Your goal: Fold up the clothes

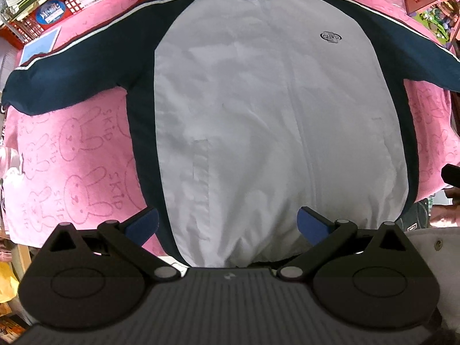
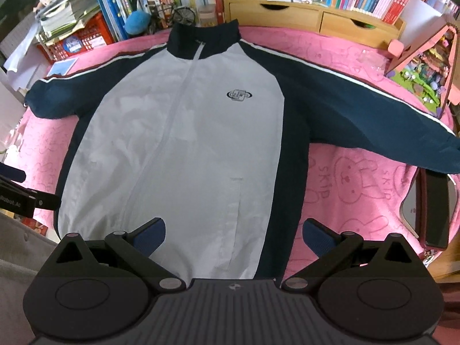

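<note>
Track jacket (image 2: 184, 149) flat, sleeves out — no fold yet; my left gripper (image 1: 227, 225) and right gripper (image 2: 233, 234) spread, empty.

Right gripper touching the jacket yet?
Cannot tell. Right wrist view shows the right gripper open over the jacket hem, but not the height between them.

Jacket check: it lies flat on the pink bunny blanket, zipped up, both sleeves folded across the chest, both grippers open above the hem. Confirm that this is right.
Not quite. The sleeves are not folded: on the jacket both sleeves stretch straight out to the sides over the pink blanket, as the right wrist view shows. The rest holds: zipped, flat, left gripper and right gripper open.
</note>
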A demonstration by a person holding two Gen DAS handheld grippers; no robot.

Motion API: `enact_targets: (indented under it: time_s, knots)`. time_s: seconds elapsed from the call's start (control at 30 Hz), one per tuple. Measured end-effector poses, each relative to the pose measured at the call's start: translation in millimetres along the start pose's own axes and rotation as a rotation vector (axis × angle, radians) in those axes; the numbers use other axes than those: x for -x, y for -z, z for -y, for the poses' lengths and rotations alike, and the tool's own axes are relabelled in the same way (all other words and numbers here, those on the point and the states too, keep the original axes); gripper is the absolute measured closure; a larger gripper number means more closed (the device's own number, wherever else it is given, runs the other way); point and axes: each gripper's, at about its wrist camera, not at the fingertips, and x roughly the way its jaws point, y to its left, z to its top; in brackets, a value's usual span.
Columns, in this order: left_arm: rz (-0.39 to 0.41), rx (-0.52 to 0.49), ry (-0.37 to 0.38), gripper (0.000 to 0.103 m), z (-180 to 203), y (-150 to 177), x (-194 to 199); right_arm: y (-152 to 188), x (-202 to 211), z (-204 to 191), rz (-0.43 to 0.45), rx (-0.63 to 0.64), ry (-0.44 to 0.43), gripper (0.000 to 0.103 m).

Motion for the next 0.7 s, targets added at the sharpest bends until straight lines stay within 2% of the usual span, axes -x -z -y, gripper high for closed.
enact_targets:
  time_s: [0.13,0.27,0.37,0.47,0.7]
  knots:
    - [0.015,0.007,0.017,0.000,-0.3,-2.2,4.5,0.4,7.8,0.0,0.027,-0.008,0.015,0.000]
    - [0.078,0.001,0.062,0.000,0.0,-15.4,19.8,-3.9,21.9,2.7,0.076,-0.012,0.050,0.000]
    - [0.131,-0.048,0.107,0.000,12.0,-28.7,32.4,-11.4,31.7,13.2,0.103,-0.046,0.067,0.000]
    - [0.175,-0.124,0.109,0.000,35.2,-37.9,40.2,-15.1,35.9,25.5,0.118,-0.089,0.094,0.000]
    - [0.167,-0.239,0.166,0.000,78.7,-45.1,37.3,-6.4,44.7,55.7,0.138,-0.149,0.156,0.000]
